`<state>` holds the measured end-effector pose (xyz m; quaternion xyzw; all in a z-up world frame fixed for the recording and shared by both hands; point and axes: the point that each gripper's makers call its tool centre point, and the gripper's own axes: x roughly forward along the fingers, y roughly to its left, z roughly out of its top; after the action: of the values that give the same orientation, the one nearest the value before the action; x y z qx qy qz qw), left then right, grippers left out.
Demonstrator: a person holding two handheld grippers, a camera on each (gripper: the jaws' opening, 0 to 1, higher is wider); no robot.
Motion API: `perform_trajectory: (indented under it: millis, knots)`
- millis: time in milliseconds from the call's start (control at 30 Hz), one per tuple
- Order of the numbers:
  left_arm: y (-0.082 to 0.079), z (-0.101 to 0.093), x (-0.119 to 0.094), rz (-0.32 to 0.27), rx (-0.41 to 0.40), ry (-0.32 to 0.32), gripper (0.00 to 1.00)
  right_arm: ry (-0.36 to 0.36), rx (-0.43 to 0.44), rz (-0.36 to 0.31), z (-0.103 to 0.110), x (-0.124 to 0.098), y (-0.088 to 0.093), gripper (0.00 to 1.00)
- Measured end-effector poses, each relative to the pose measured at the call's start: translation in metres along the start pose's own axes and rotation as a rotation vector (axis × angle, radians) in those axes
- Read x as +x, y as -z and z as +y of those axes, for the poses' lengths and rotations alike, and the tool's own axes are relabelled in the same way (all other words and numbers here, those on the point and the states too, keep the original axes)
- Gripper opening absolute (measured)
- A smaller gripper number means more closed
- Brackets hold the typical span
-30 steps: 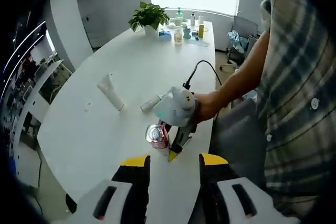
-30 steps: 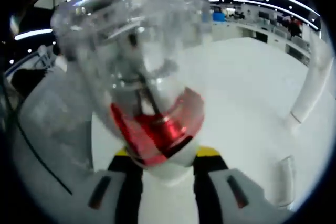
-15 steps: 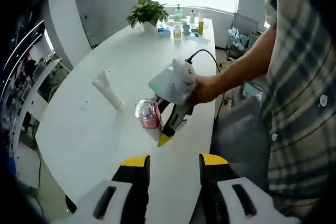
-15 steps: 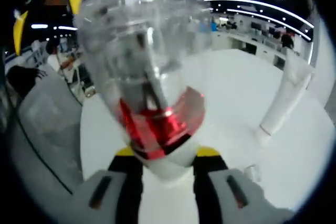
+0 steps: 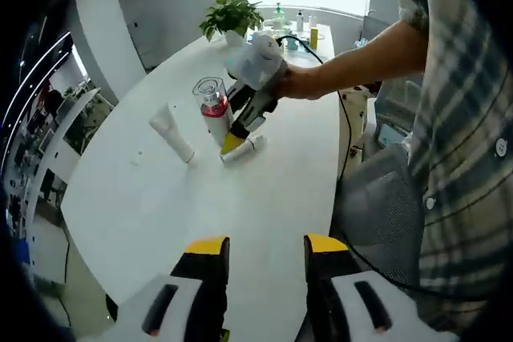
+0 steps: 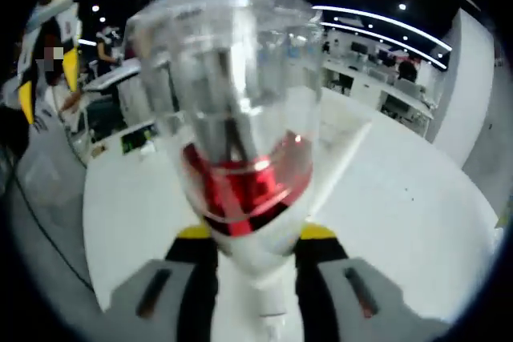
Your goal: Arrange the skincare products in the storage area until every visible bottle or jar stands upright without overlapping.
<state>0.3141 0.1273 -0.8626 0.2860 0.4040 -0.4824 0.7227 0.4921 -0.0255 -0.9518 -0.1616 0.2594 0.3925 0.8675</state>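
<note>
My right gripper (image 5: 232,135) grips the pump bottle (image 5: 212,108), upper centre; two tubes (image 5: 171,133) lie flat on the table (image 5: 264,198); left fingers (image 5: 207,278) wide, idle.

Far bottles (image 5: 298,23) — too small — illegible

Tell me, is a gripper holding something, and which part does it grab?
Yes. The right gripper is shut on the bottle with a clear cap, its fingers pinching the white lower body. The left gripper is open, holding nothing.
</note>
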Motion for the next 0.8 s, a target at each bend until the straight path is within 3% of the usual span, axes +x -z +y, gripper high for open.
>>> perform_trajectory:
  millis: [200, 800]
  knots:
    - [0.005, -0.003, 0.005, 0.027, 0.015, 0.014, 0.38, 0.012, 0.009, -0.014, -0.031, 0.014, 0.001, 0.34]
    - [0.011, 0.006, 0.007, 0.048, -0.039, -0.012, 0.38, 0.014, 0.090, -0.022, -0.065, 0.058, 0.030, 0.34]
